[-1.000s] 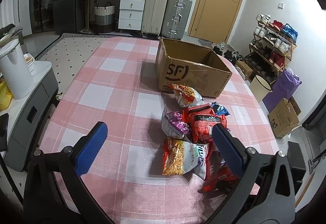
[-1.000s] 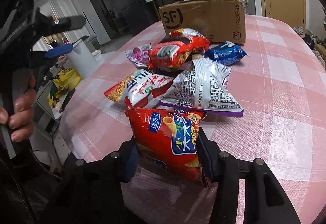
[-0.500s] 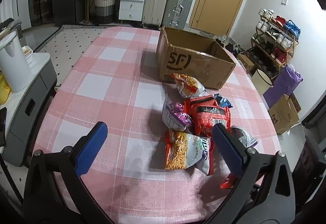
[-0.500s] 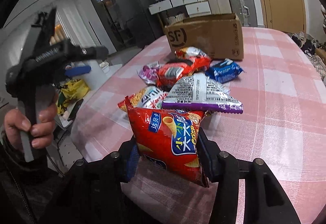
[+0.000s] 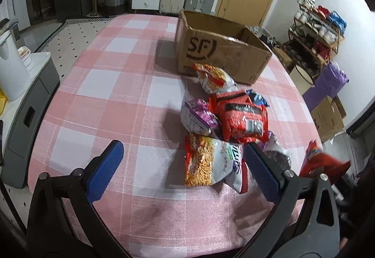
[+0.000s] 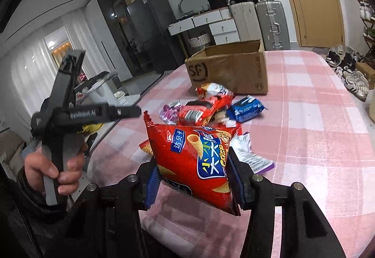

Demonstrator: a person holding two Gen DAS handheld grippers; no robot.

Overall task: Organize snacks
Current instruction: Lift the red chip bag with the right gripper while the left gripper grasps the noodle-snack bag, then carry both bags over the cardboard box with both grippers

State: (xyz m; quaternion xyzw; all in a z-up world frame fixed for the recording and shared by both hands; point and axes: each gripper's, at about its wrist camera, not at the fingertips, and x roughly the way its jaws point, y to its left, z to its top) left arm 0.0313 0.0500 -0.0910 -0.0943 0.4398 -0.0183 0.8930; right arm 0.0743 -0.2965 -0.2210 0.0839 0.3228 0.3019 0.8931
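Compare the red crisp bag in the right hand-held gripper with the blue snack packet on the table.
The red crisp bag is clamped between the pads of the right hand-held gripper and held upright off the pink checked tablecloth; the blue snack packet lies flat on it, untouched. The red bag looks larger, though it is nearer the camera. The red bag is apart from the pile; the blue packet lies at its edge. Both are sealed and outside the cardboard box.

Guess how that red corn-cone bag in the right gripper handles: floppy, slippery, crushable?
Red bag looks puffed and holds its shape between the right gripper pads, so probably light and semi-stiff. Its glossy film suggests it could slip if the grip loosens. The cone snacks inside are likely fragile, so squeezing harder risks crushing them.
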